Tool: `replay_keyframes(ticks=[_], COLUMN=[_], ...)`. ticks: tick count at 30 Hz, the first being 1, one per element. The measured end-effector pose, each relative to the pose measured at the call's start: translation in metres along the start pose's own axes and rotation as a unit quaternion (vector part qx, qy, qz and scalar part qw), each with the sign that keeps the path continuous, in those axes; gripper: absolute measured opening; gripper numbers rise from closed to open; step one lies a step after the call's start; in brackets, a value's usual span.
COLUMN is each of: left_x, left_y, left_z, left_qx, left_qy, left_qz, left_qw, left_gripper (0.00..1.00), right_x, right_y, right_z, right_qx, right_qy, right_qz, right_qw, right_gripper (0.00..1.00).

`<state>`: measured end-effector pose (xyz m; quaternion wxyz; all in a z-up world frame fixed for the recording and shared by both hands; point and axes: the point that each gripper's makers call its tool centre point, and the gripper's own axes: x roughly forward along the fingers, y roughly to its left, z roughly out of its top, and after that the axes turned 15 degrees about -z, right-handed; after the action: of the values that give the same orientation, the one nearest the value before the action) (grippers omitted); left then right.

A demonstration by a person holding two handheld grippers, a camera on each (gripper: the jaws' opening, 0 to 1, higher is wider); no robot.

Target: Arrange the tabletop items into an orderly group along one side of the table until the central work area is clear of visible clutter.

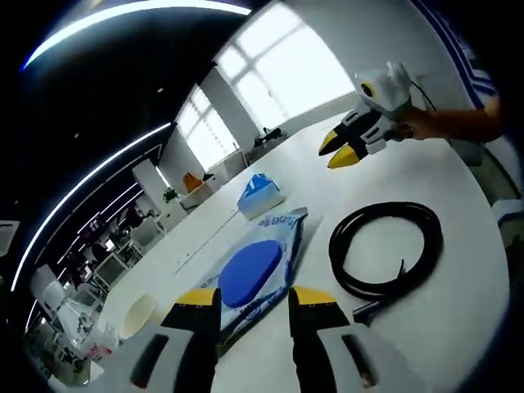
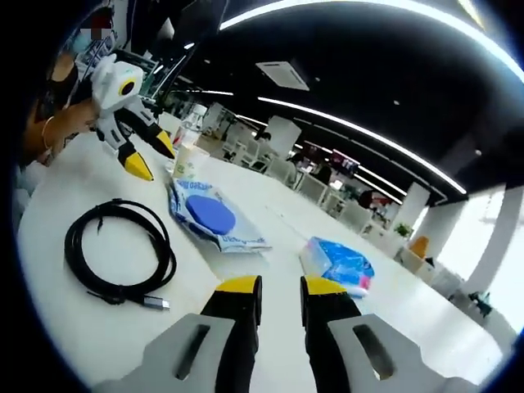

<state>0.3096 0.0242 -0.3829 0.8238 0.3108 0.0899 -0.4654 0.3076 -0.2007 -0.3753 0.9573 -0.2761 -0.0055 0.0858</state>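
Observation:
A wet-wipes pack (image 1: 262,246) with a round blue lid lies flat on the white table (image 1: 458,180), just ahead of my left gripper (image 1: 255,296), whose jaws stand open on either side of its near end. To its right lies a coiled black cable (image 1: 385,246). Beyond the pack sits a blue tissue pack (image 1: 260,195). My right gripper (image 1: 337,151), held by a hand, hovers over the far side with its yellow tips slightly apart. In the right gripper view, my right gripper (image 2: 281,286) holds nothing; the cable (image 2: 119,254), wipes pack (image 2: 211,217), tissue pack (image 2: 340,264) and left gripper (image 2: 151,157) lie ahead.
A clear bottle (image 2: 187,135) stands beside the left gripper at the table's end. A pale round thing (image 1: 139,315) sits left of my left jaw. Bare tabletop (image 2: 49,270) surrounds the cable. Office desks and windows fill the background.

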Motion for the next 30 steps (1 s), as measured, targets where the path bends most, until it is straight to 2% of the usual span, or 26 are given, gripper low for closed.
replay_keyframes(ticks=[5,13,16,18,25,28,30], left_x=[0.005,0.010,0.013,0.015,0.019,0.021,0.022], left_y=[-0.004,-0.006,-0.010,-0.013,-0.018,-0.021,-0.022], left_z=[0.002,0.011,0.013,0.013,0.014,0.016,0.016], left_qx=[-0.007,-0.057,-0.067,-0.069,-0.084,-0.080,-0.080], left_qy=[-0.003,-0.042,-0.048,-0.050,-0.060,-0.059,-0.057], left_qz=[-0.005,-0.002,-0.010,-0.017,-0.025,-0.031,-0.031], left_qw=[1.0000,0.9975,0.9966,0.9962,0.9944,0.9946,0.9947], left_gripper=[0.35,0.40,0.42,0.45,0.53,0.56,0.58], right_x=[-0.001,-0.001,-0.001,-0.002,-0.001,-0.002,-0.003], right_y=[-0.003,0.000,0.000,0.001,-0.002,-0.002,-0.001], right_z=[0.000,-0.004,-0.005,-0.001,-0.003,-0.005,-0.003], right_qx=[0.005,0.020,0.037,0.055,0.092,0.099,0.087], right_qy=[0.001,0.000,-0.001,-0.016,0.001,0.005,-0.009], right_qz=[0.000,0.012,0.018,0.023,0.024,0.026,0.030], right_qw=[1.0000,0.9997,0.9992,0.9981,0.9954,0.9947,0.9957], right_gripper=[0.17,0.18,0.20,0.21,0.44,0.46,0.46])
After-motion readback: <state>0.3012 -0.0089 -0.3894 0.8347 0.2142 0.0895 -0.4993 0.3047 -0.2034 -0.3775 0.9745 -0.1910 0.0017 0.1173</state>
